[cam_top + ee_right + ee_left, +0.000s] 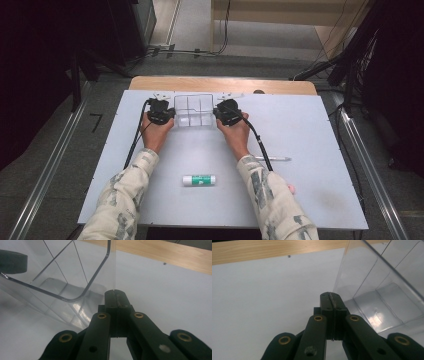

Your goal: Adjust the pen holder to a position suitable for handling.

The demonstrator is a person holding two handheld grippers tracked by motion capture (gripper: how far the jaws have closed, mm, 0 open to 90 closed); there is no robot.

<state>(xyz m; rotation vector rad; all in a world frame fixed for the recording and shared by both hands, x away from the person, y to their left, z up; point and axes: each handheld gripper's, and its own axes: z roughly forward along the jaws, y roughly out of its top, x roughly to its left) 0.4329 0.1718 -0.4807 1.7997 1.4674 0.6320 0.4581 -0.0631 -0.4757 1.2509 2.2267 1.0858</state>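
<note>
**Both tongs pressed to the sides of the clear box**

I have the clear box (194, 111) sitting toward the far edge of the bench (310, 130), between my 2 hands. The left tongs (161, 111) are at its left wall and the right tongs (228, 113) at its right wall. In the left gripper view the jaws are clenched together with nothing between them, tips just beside the lower corner of the box (382, 290). The right gripper view shows the same: jaws clenched on nothing, tips close against the rounded corner of the box (62, 287). So I judge this as a squeeze or a push from both sides, not a pinch on either wall.

Nearer to me on the bench lie a white tube with a green label (199, 180) and a pen (274, 159), both well apart from the box.

What worries me from here:
- The walls are thin, smooth plastic. If I press unevenly, the box could twist or skid away toward the wooden strip (220, 83) at the back.
- If I try to lift with only side pressure, it may slip down between the tongs.
- Too much squeeze could bow the walls and its inner dividers.
- The right cable (260, 145) trails near the pen and could drag it.
</note>
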